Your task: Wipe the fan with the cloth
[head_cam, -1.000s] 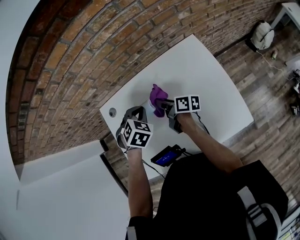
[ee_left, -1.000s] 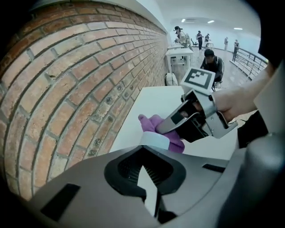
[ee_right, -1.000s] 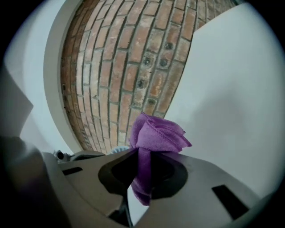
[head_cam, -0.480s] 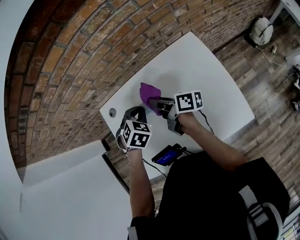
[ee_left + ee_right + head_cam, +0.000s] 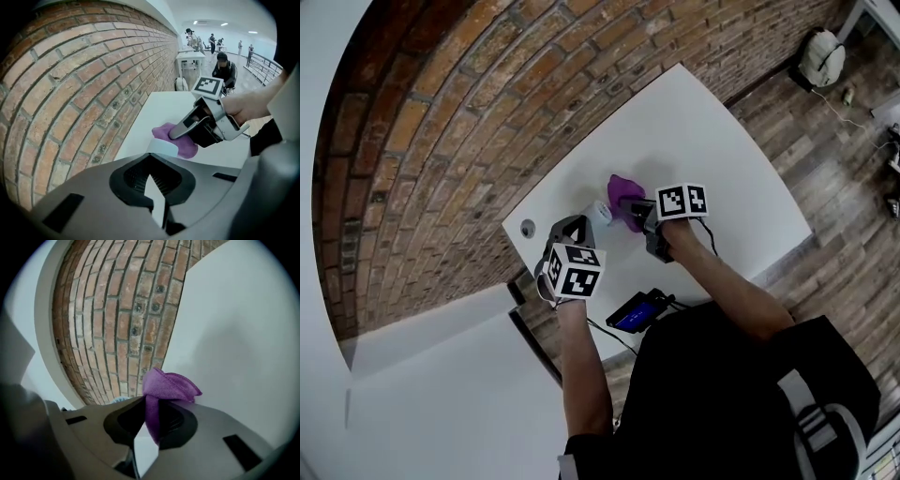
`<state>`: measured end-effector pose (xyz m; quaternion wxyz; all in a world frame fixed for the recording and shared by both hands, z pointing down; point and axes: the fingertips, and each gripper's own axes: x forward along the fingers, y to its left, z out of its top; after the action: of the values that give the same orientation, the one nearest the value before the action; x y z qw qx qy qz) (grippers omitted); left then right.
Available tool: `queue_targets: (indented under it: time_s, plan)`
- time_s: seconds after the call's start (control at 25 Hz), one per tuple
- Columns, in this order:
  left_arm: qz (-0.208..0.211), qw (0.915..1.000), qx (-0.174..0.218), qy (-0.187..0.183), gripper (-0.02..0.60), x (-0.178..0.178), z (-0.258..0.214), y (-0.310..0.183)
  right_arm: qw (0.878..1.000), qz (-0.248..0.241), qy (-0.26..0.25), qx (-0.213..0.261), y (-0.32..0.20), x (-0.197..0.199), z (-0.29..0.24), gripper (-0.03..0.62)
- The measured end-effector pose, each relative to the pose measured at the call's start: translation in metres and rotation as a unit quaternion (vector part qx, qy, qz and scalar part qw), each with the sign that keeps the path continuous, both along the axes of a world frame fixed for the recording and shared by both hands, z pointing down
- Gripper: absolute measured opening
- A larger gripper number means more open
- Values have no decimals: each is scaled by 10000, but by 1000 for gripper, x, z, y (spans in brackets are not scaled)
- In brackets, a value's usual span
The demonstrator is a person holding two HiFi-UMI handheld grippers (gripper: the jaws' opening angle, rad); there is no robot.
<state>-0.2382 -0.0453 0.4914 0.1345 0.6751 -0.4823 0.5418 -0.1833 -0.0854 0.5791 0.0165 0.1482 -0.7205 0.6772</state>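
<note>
Brick wall (image 5: 441, 112) runs beside the white table (image 5: 722, 141). Only the left gripper view shows people in the distance beyond it. From the head view the left gripper (image 5: 578, 223) and right gripper (image 5: 635, 203) meet at the small white fan (image 5: 600, 212). Their own views settle the jaws: the left is closed on a white part of the fan, and the right is clamped on the purple cloth (image 5: 166, 387), which lies against the fan's top.

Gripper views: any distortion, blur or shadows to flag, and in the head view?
Left gripper view: heavy fisheye, brick wall bows, corners black. Right gripper view: same bowing; cloth sharp, faint shadows on the table. Head view: curved edges, even light, no glare.
</note>
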Motion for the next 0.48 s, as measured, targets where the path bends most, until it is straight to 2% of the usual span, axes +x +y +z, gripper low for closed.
queue_targets:
  time_s: [0.16, 0.24, 0.36, 0.48]
  plan:
    - [-7, 10000, 16, 20, -8, -1, 0, -2, 9957, 291, -850, 217, -11, 8, -71, 61]
    - [-23, 10000, 12, 45, -8, -1, -1, -2, 9925, 171, -1152, 366, -3, 5, -103, 61]
    - [-42, 10000, 6, 80, -8, -1, 0, -1, 9941, -193, -902, 567, 21, -5, -99, 61]
    - [-42, 10000, -12, 83, -8, -1, 0, -1, 9972, -57, -615, 427, 27, -6, -64, 61]
